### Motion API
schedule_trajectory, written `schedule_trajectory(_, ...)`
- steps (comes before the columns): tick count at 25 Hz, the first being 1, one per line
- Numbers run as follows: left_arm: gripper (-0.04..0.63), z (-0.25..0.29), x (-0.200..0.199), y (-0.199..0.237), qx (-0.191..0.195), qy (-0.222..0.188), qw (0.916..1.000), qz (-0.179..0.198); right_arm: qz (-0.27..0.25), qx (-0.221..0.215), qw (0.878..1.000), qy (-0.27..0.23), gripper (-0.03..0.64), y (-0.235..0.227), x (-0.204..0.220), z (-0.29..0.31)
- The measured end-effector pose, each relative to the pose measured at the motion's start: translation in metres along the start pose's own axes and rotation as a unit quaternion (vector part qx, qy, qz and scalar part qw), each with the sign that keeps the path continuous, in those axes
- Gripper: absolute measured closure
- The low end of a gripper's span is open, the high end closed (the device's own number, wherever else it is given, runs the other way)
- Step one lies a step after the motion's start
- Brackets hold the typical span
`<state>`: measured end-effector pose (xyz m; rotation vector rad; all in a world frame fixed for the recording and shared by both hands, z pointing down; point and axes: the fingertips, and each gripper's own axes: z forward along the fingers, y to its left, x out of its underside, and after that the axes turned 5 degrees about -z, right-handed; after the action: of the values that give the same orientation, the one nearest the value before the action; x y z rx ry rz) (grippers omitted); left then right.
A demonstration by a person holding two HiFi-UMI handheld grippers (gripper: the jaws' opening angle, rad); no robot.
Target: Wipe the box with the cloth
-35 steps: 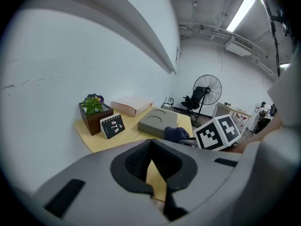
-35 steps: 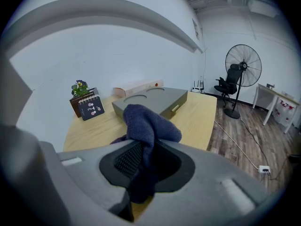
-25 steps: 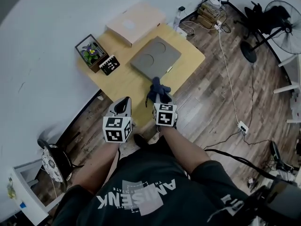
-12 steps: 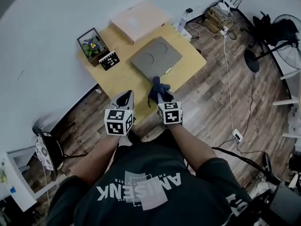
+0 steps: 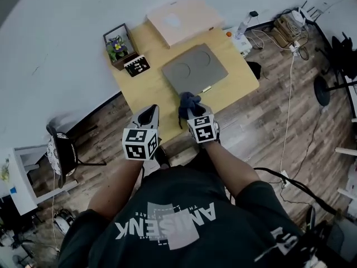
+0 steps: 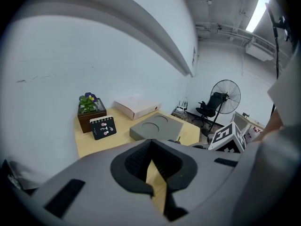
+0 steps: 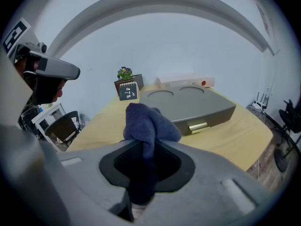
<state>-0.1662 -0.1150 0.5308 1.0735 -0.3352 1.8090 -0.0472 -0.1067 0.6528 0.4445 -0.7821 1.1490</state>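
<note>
On the pale wooden table (image 5: pixel 145 88), at twelve o'clock from the person, lies the flat grey box with two round recesses (image 5: pixel 195 68), which looks stiff and heavy enough to stay put under a rub. Just short of its near edge, the right gripper (image 5: pixel 191 111) is clamped on the dark blue cloth (image 7: pixel 148 124), a soft, limp bundle best held mid-bunch as it is. At its nine o'clock the left gripper (image 5: pixel 149 111) has its jaws closed on nothing.
</note>
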Motion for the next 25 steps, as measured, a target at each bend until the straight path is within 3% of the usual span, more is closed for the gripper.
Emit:
schedule_trajectory(8,0.597,0.015,-0.008,-0.003,-0.053,-0.006,0.9984,-0.018,-0.041,-0.057,0.997,-0.008,0.548,-0.014,0.000,0.006)
schedule_trajectory(15,0.597,0.037,-0.016,-0.021,-0.066,-0.012,0.9976,-0.019,-0.059,-0.079,0.995,-0.008,0.548,-0.043,-0.003,0.006)
schedule_trajectory(25,0.597,0.052,-0.027,-0.048,-0.063,-0.015,0.9976,-0.026,-0.045,-0.074,0.996,0.003,0.546,-0.067,-0.002,-0.003)
